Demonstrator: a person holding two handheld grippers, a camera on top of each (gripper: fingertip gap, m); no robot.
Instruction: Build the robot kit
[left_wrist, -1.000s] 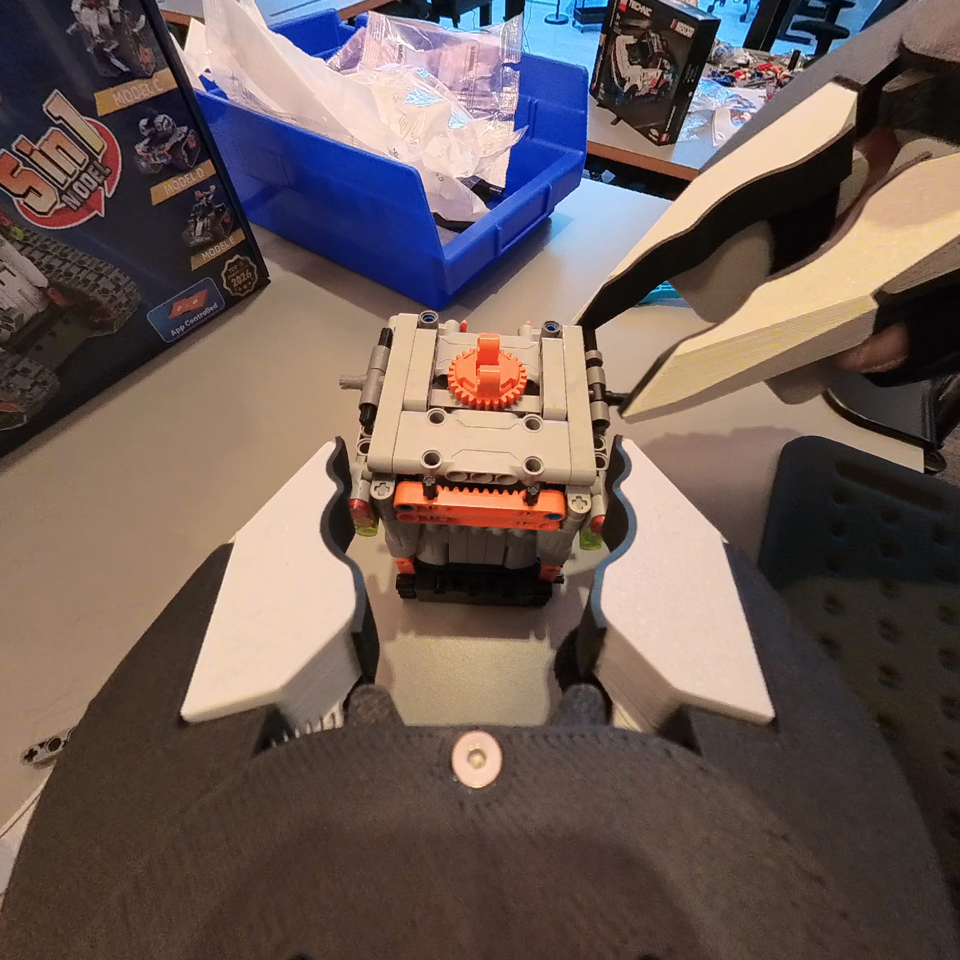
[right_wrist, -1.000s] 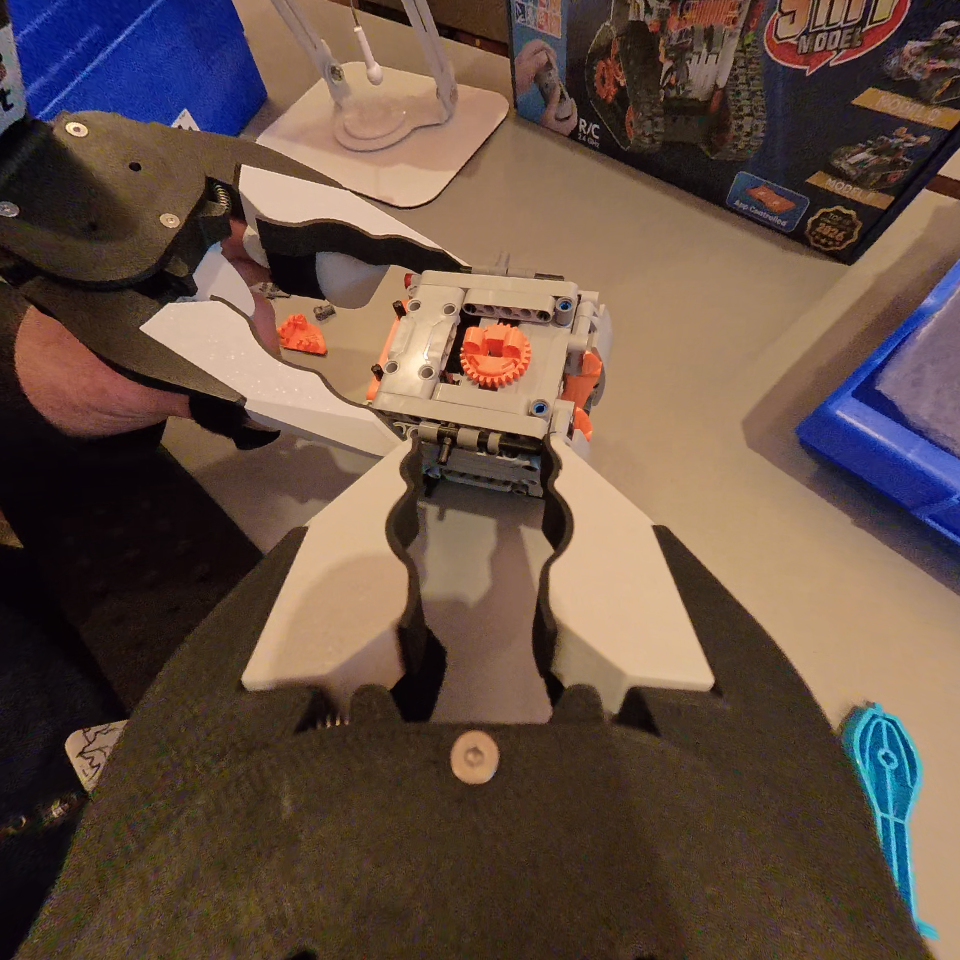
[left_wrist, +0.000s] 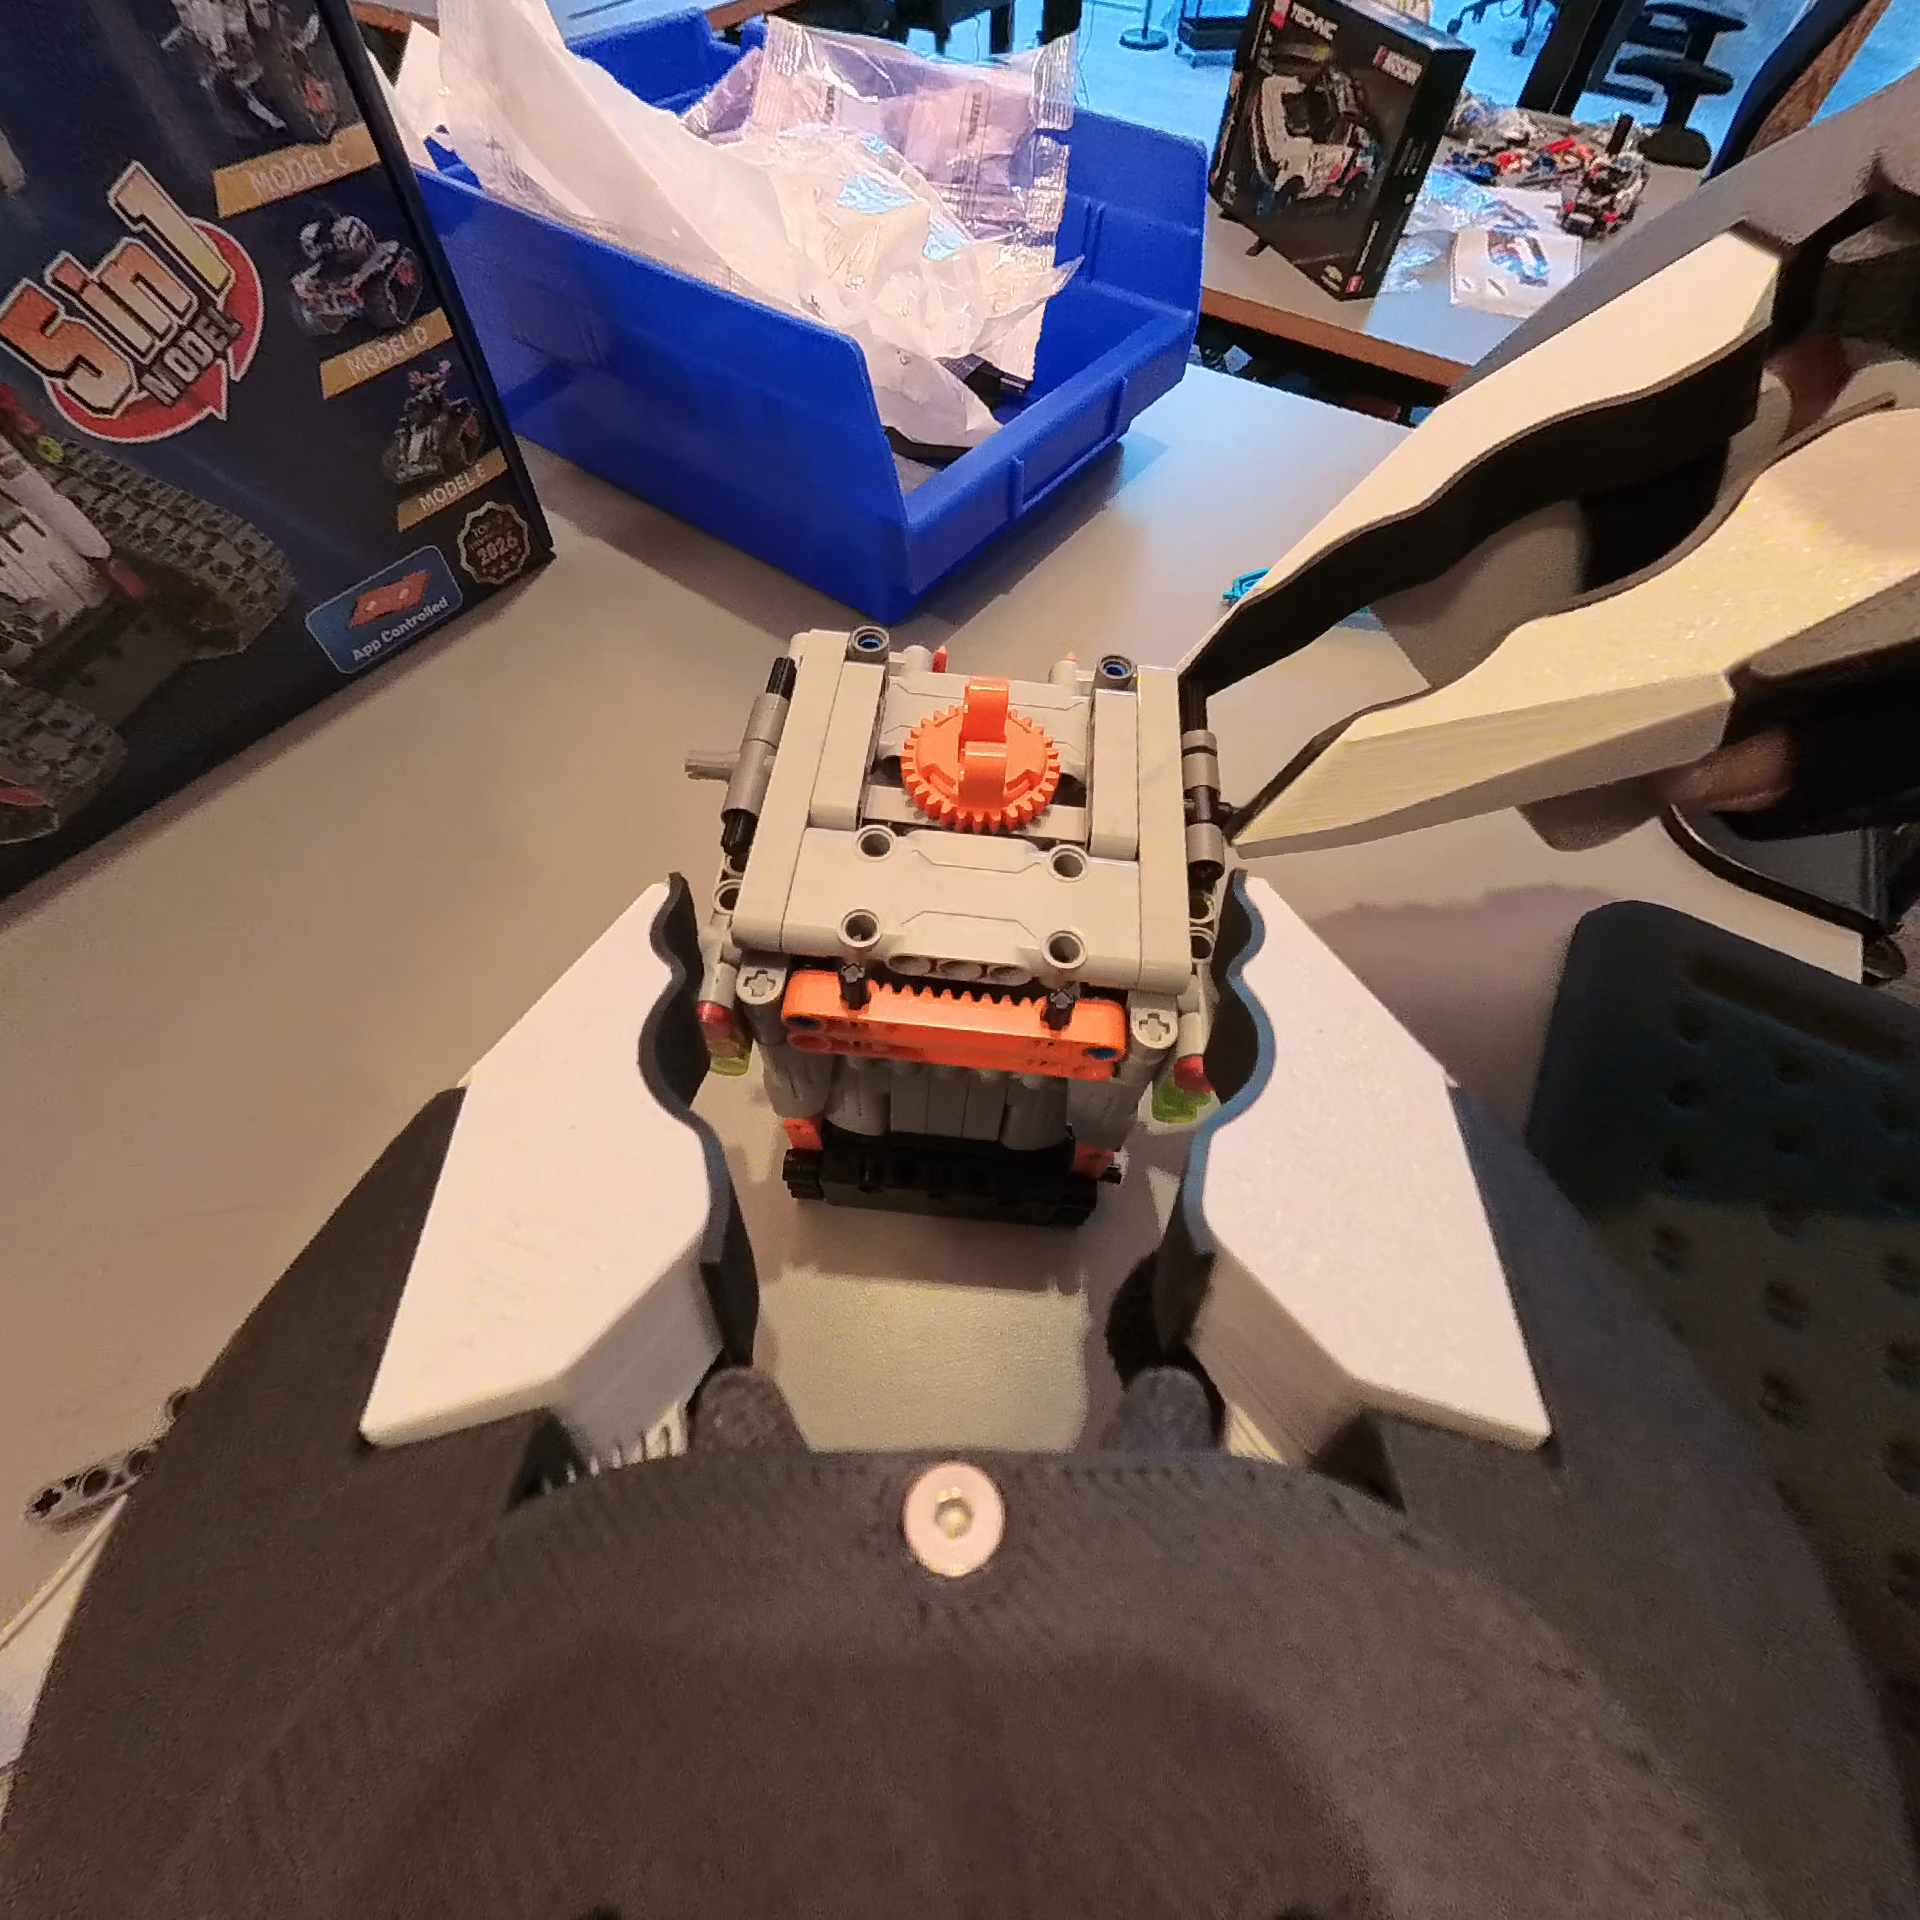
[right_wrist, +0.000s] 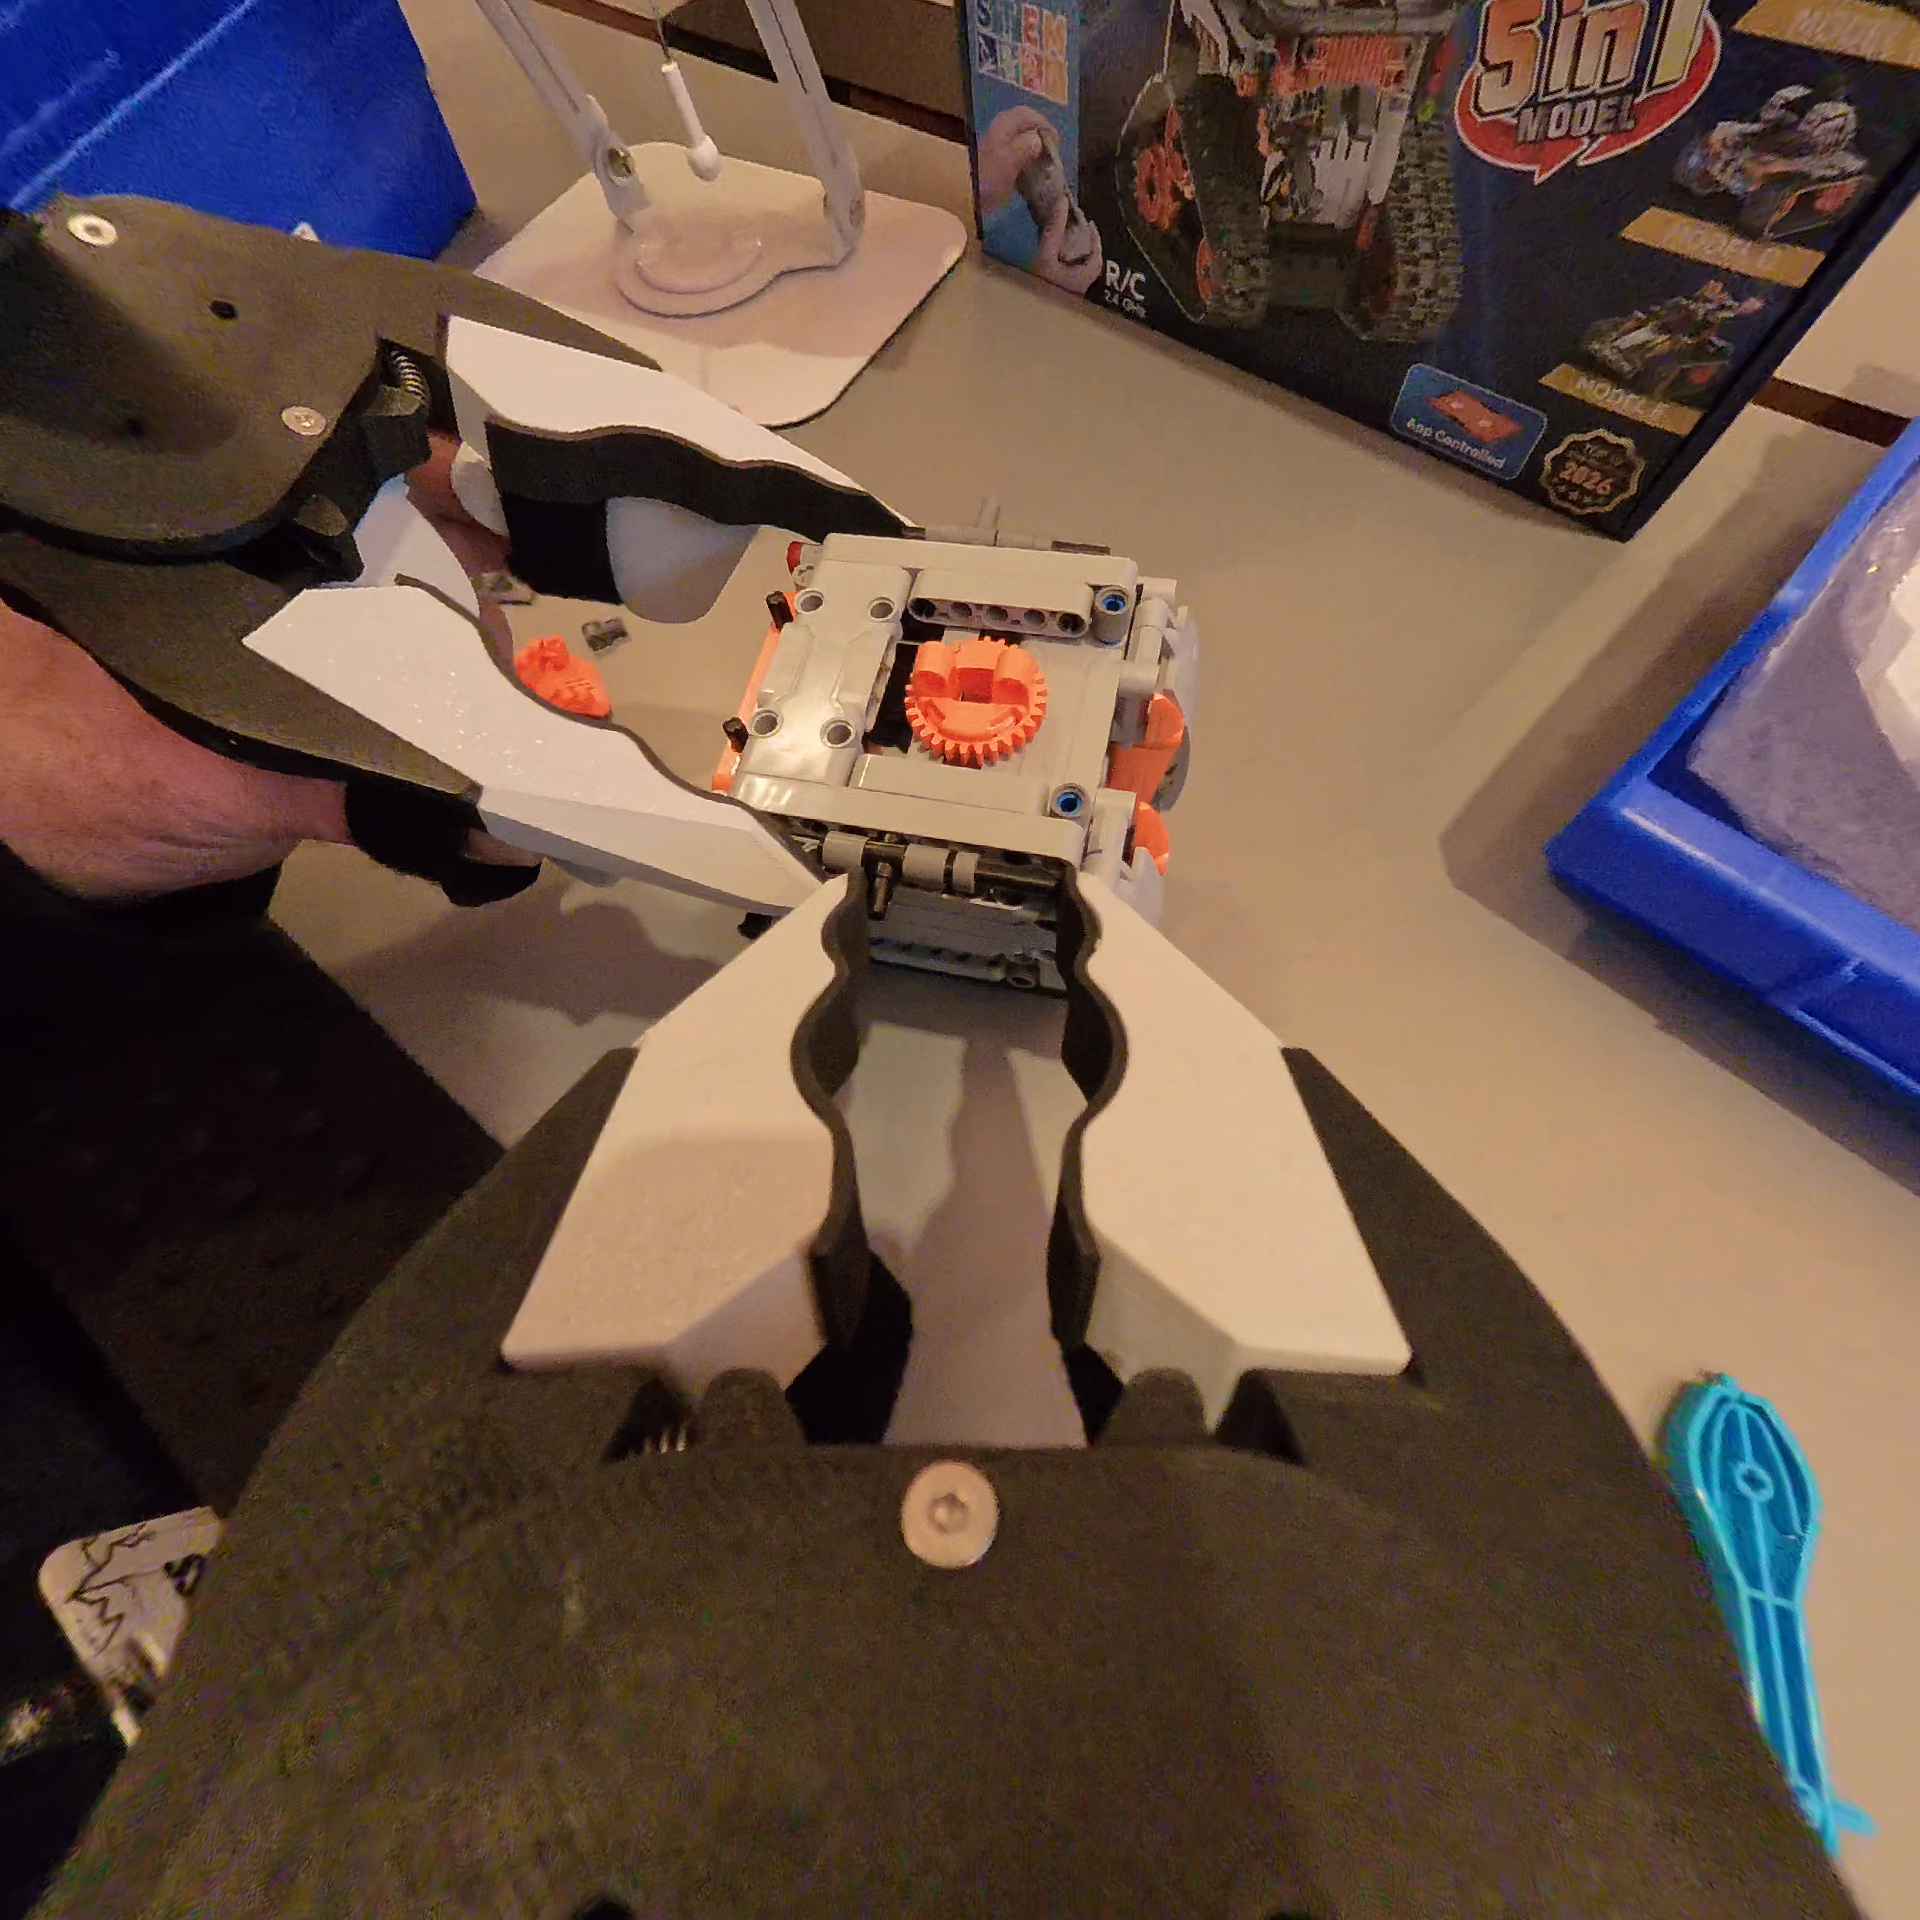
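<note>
Here the left gripper (left_wrist: 961, 997) clamps the grey-and-orange brick block (left_wrist: 961, 894) on the grey table (left_wrist: 312, 987); the right gripper (right_wrist: 961, 904), fingers parted, touches the block's side.

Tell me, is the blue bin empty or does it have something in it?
Not empty. The blue bin holds crumpled clear plastic bags piled above its rim in the left wrist view. What lies beneath them cannot be seen.
</note>
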